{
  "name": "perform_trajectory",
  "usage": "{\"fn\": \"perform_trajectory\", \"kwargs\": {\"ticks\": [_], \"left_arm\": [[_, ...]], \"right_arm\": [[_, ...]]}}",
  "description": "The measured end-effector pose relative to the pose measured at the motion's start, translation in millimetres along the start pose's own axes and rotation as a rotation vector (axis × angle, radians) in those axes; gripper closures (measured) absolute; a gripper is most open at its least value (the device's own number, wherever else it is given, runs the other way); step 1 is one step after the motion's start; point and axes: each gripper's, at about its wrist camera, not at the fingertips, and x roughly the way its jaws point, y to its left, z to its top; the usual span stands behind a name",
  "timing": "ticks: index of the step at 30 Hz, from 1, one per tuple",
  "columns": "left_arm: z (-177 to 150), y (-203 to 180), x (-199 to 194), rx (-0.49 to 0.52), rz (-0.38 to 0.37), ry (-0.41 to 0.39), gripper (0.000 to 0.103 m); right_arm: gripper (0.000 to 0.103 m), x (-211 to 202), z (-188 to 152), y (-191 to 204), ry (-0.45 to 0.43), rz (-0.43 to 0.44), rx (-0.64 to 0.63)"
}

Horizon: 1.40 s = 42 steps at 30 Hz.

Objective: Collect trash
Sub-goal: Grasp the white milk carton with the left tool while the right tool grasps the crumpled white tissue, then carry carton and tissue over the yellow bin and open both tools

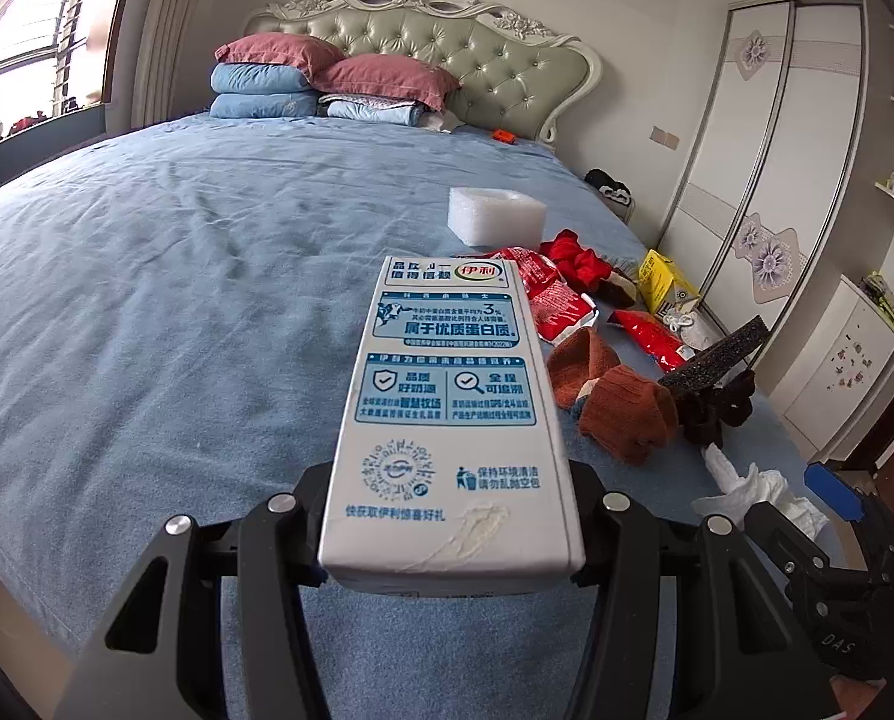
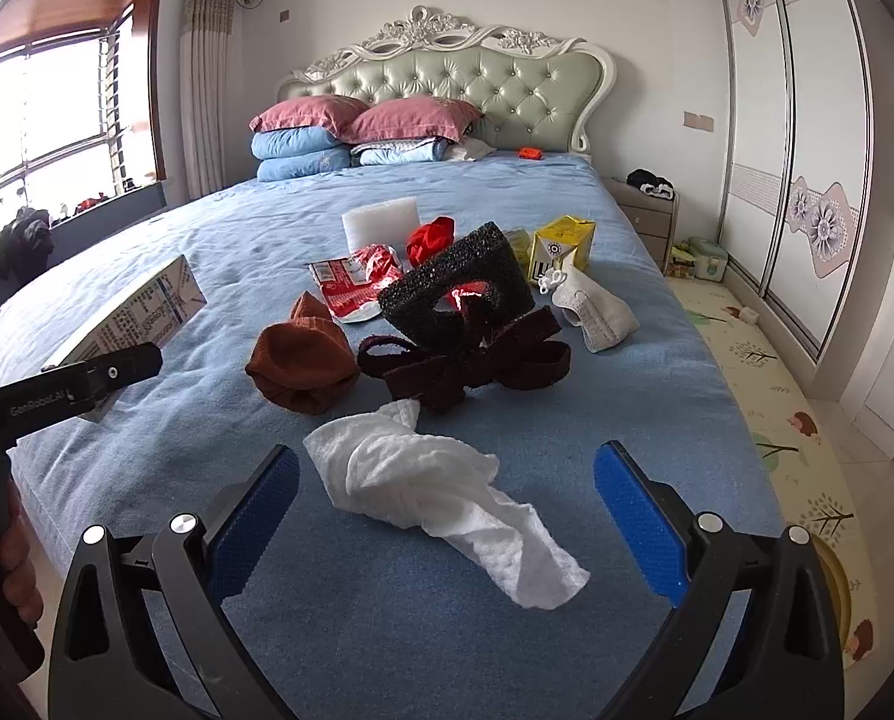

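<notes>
A white and blue milk carton [image 1: 447, 420] is clamped lengthwise between the fingers of my left gripper [image 1: 450, 501], lifted off the blue bedspread [image 1: 177, 300]. From the right wrist view the carton [image 2: 141, 312] and left gripper [image 2: 117, 369] hang at the left, held by a hand. My right gripper [image 2: 447, 456] stands open low over the bed, its blue pads [image 2: 255, 510] on either side of a crumpled white tissue [image 2: 423, 480] without touching it. In the left wrist view the tissue [image 1: 747, 480] lies at the right beside the right gripper [image 1: 831, 486].
Beyond the tissue lie brown socks [image 2: 303, 360], a dark maroon bow [image 2: 471, 360], a black foam piece [image 2: 465, 282], red wrappers [image 2: 351, 282], a white foam block [image 2: 381, 221], a yellow carton [image 2: 561, 243] and a pale sock [image 2: 597, 312]. Pillows [image 2: 363, 120] are at the headboard. Wardrobe doors [image 2: 795, 120] line the right wall.
</notes>
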Motion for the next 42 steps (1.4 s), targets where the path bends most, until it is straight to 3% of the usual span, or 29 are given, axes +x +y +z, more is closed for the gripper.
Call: {"fn": "perform_trajectory", "kwargs": {"ticks": [1,3,6,9,17,23,29,42], "left_arm": [[-0.1,-1.4,-2.4,0.005,-0.004,-0.004,0.05],[-0.8,-4.0,-7.6,0.012,-0.019,-0.015,0.05],[-3.7,-9.2,-15.0,0.024,-0.034,-0.027,0.05],[-7.4,-17.7,-22.2,0.045,-0.052,-0.034,0.05],[-11.8,-57.7,-42.8,0.136,-0.153,-0.043,0.049],[-16.9,-107.9,-37.4,0.201,-0.25,-0.015,0.049],[-27.8,-172.6,-15.7,0.265,-0.372,0.064,0.049],[-70.3,-332.6,47.9,0.486,-0.536,0.259,0.049]], "right_arm": [[0.014,1.4,0.2,-1.0,0.001,0.006,0.007],[0.04,5.8,-1.1,-3.8,0.014,0.046,0.012],[0.062,16.3,-4.0,-4.9,0.07,0.11,0.016],[0.07,13.9,-4.5,-4.4,0.069,0.134,0.023],[0.072,-18.2,-8.8,-33.4,-0.029,0.149,0.111],[0.072,-61.7,-7.1,-72.9,-0.124,0.09,0.145],[0.072,-92.1,-16.1,-125.5,-0.166,-0.003,0.19],[0.072,-128.2,-73.3,-262.8,-0.159,-0.226,0.372]]}}
